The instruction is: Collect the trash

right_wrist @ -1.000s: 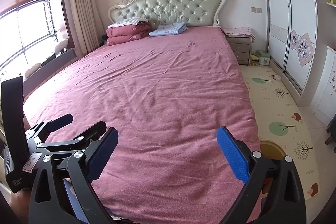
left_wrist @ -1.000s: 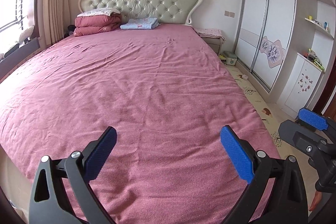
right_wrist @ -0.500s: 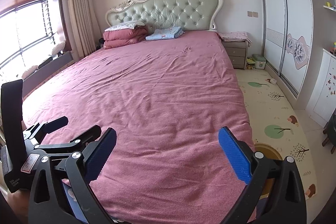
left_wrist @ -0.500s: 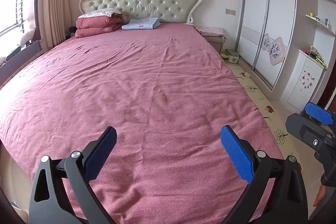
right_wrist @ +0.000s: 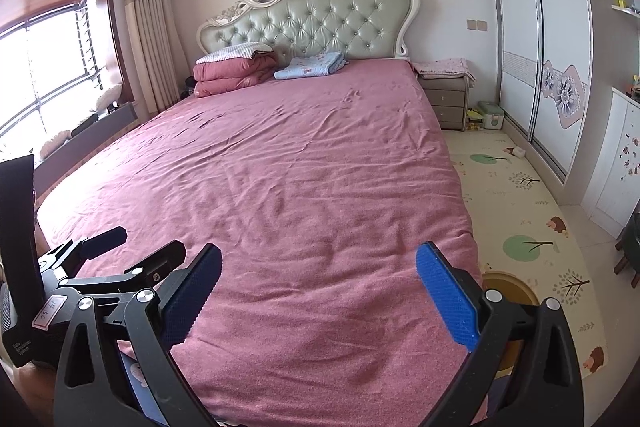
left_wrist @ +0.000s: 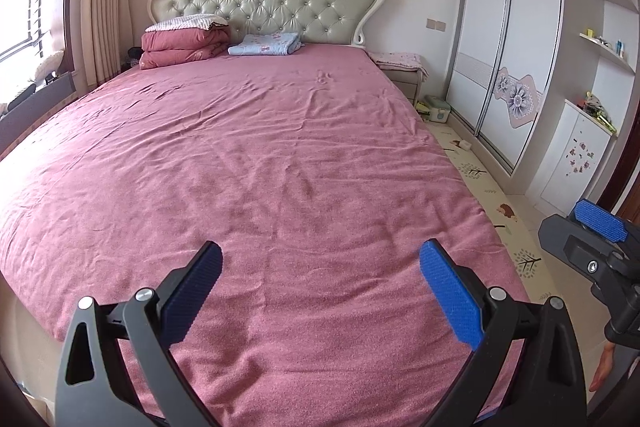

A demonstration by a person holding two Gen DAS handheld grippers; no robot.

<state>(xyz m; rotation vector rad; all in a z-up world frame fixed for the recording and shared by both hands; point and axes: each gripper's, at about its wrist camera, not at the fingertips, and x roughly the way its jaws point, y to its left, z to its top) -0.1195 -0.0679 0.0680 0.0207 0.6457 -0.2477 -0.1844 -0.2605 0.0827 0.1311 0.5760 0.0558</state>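
My left gripper (left_wrist: 320, 261) is open and empty over the foot of a wide bed with a pink cover (left_wrist: 260, 167). My right gripper (right_wrist: 320, 261) hangs open and empty over the same end, further right. One of its blue pads (left_wrist: 598, 221) shows at the right edge of the left wrist view. The left gripper (right_wrist: 146, 243) appears at the lower left of the right wrist view. A small white scrap (right_wrist: 519, 151) lies on the floor mat near the wardrobe, also seen as a scrap (left_wrist: 464, 145) in the left wrist view. No trash shows on the bed.
Folded red quilts (left_wrist: 184, 47) and a light blue folded cloth (left_wrist: 264, 45) lie by the headboard. A nightstand (right_wrist: 448, 99) and a green box (right_wrist: 491, 115) stand to the bed's right. A yellow round object (right_wrist: 508, 285) sits on the patterned mat by the bed's foot corner.
Both views have drifted slightly over the foot of the bed. Both grippers stay open and empty, and nothing on the bed has moved.
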